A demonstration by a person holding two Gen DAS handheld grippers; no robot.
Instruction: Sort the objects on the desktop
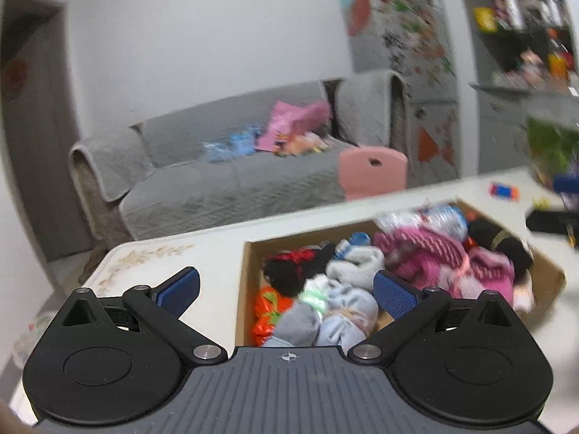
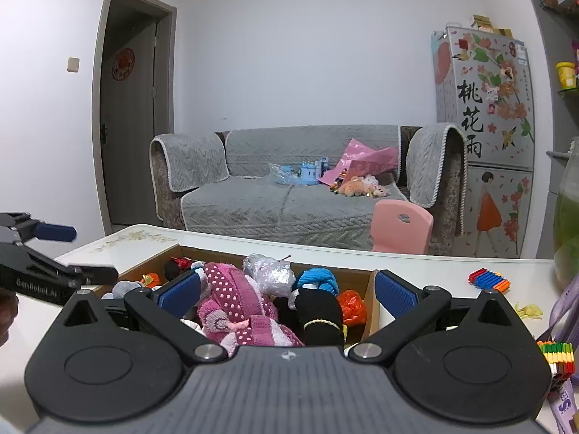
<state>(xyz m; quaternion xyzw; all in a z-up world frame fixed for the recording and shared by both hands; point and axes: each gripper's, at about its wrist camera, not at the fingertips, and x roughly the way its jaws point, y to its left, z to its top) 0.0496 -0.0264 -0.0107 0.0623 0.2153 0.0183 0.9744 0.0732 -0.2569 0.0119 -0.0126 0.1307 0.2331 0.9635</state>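
— Where are the task's things at this moment?

— Most of them lie in the cardboard box (image 2: 369, 289) on the white table (image 2: 416, 264). Inside the box I see a pink dotted knit piece (image 2: 235, 300), a black roll with a yellow band (image 2: 320, 316), a blue bundle (image 2: 318, 278), an orange bag (image 2: 353, 305) and a silver crumpled bag (image 2: 267, 271). Outside the box, to its right, lies a small stack of coloured sticks (image 2: 488, 279), and a second such stack (image 2: 555, 356) near the right edge of the right wrist view.

— And the two claws?

— The right gripper (image 2: 287, 294) hangs over the near part of the box, its blue pads spread wide, nothing between them. The left gripper (image 1: 286, 287) is over the left end of the box, above the pale sock bundles (image 1: 340, 311) — also spread wide and empty.

— Which step is in hand, then?

— I judge it is a moment between grasps. It fits two stages: things being gathered into the box, or things in the box about to be taken out. The pictures do not settle which.

— What does the next move call for?

— Whichever piece is chosen, the soft ones are piled close together, so the pads must close on one alone and not drag its neighbour.
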